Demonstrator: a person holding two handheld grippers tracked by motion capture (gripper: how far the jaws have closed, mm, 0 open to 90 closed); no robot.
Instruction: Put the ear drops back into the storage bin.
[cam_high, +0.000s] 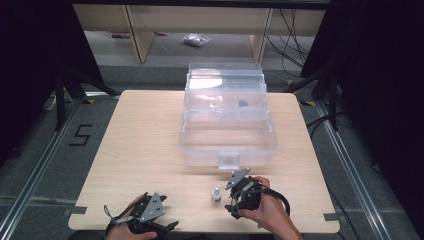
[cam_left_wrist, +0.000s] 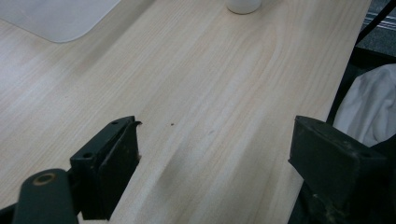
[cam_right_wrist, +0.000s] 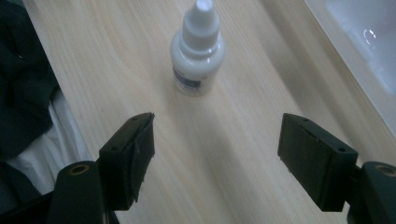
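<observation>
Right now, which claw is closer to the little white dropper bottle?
The right claw is closer: it sits just beside the dropper bottle, open and facing it. The left claw is open too, farther off at the table's near edge.

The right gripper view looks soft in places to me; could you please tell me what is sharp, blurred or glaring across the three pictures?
Right gripper view: dropper bottle fairly sharp, near fingers slightly soft, glare spot on the clear box. Left gripper view: table grain crisp. High view: bright reflection on the box lid, dark surroundings.
</observation>
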